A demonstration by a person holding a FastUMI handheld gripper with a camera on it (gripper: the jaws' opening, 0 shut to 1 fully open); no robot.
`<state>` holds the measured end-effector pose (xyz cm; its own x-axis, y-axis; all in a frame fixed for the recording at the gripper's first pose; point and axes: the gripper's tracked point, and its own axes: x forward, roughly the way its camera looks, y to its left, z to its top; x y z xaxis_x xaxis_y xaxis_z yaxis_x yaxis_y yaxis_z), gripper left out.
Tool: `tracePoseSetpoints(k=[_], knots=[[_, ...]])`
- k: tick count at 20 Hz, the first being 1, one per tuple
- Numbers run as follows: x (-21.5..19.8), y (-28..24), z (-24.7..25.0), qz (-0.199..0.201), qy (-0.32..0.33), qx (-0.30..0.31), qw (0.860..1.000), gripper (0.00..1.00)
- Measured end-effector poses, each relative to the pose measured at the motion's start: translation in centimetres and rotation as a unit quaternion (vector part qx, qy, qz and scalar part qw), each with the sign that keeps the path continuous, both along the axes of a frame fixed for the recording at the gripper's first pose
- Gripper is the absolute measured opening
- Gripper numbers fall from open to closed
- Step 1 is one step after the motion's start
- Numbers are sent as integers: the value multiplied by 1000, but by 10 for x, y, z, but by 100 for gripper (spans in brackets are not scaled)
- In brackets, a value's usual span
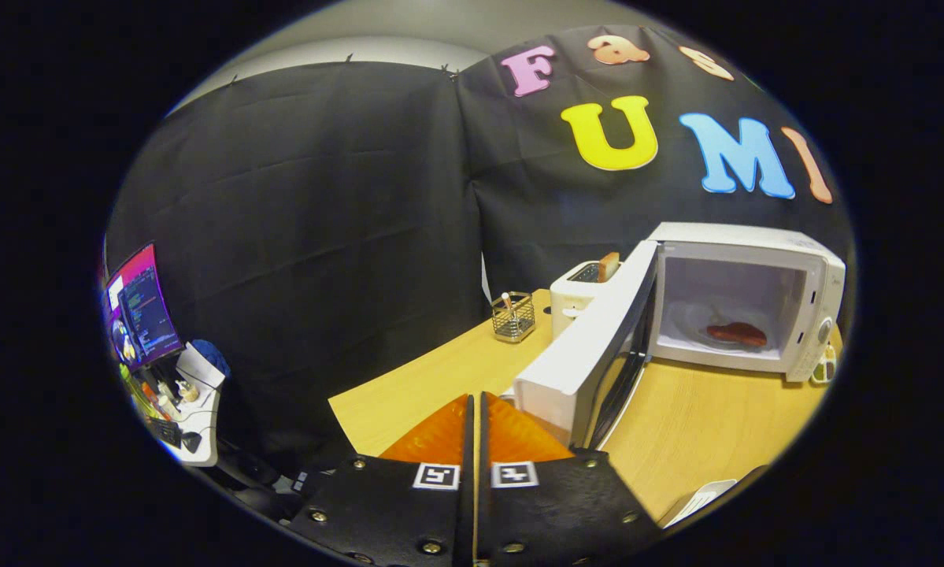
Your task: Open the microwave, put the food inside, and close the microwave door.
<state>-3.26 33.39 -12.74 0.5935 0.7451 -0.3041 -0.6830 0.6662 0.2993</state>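
The white microwave [755, 299] stands on the wooden table [700, 425] ahead and to the right of my fingers. Its door [590, 346] is swung wide open toward me, with its outer edge just right of my fingertips. Inside the cavity a reddish sausage-like piece of food [738, 333] lies on the turntable plate. My gripper [476, 405] is shut, with its two fingers pressed together and nothing between them. It sits just left of the door's free edge, apart from it or barely touching; I cannot tell which.
A white toaster [578, 295] with a slice of bread stands behind the open door. A small wire basket [513, 316] sits left of it. A desk with a monitor [141, 305] lies far left, off the table. A white object's edge [696, 500] lies on the table's near right.
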Motion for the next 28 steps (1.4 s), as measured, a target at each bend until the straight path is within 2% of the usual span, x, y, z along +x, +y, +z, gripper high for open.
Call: tracePoseSetpoints(k=[4, 8, 16, 20, 28], knots=[[5, -13, -17, -3, -27, -29, 999, 1], [4, -29, -18, 0, -23, -29, 999, 1], [16, -79, -19, -27, -35, -44, 998, 1], [22, -109, -17, -53, -41, -47, 997, 1], [48, -178, -20, -131, -59, -74, 987, 1]])
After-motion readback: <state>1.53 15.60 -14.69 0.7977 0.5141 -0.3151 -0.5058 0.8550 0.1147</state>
